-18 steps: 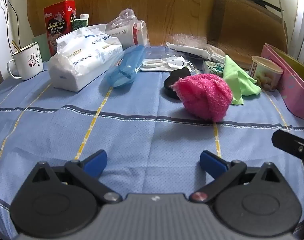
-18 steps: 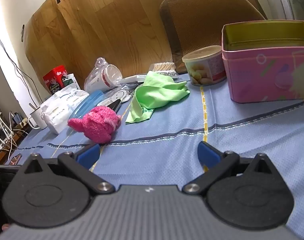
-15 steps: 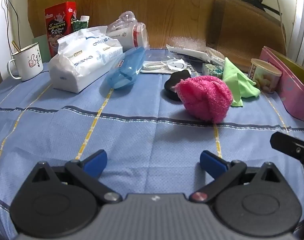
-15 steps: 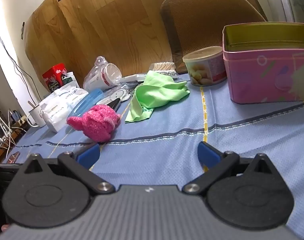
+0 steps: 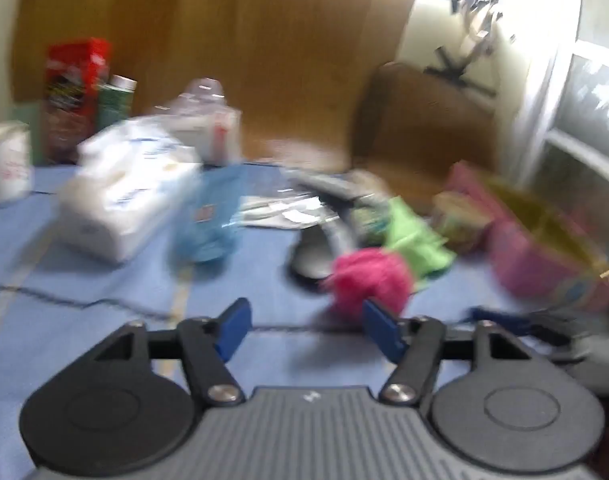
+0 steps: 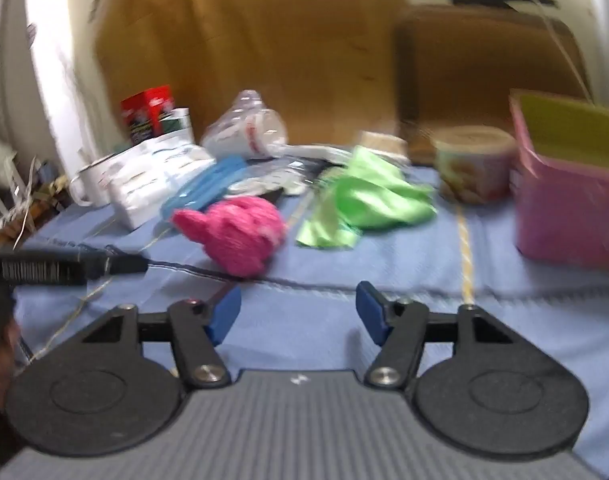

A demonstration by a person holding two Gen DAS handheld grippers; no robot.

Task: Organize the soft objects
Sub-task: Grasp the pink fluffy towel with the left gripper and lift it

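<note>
Both views are blurred by motion. A fluffy pink soft item (image 5: 368, 280) (image 6: 236, 232) lies on the blue tablecloth, and a crumpled green cloth (image 5: 416, 236) (image 6: 368, 204) lies just behind it to its right. An open pink tin (image 5: 544, 256) (image 6: 568, 208) stands at the right. My left gripper (image 5: 307, 332) is open and holds nothing, and its right fingertip sits just in front of the pink item. My right gripper (image 6: 297, 312) is open with bare cloth between its fingers, a short way in front of the pink item.
A white tissue pack (image 5: 124, 196), a blue case (image 5: 210, 220), a mug (image 5: 6, 164) and a red box (image 5: 74, 92) crowd the back left. A black flat item (image 5: 316, 256) lies behind the pink one. A snack tub (image 6: 474, 164) stands beside the tin.
Both grippers' jaws have narrowed. The left gripper has swung right, so the pink item now sits at its right fingertip. The right view has turned left and nearer the pink item.
</note>
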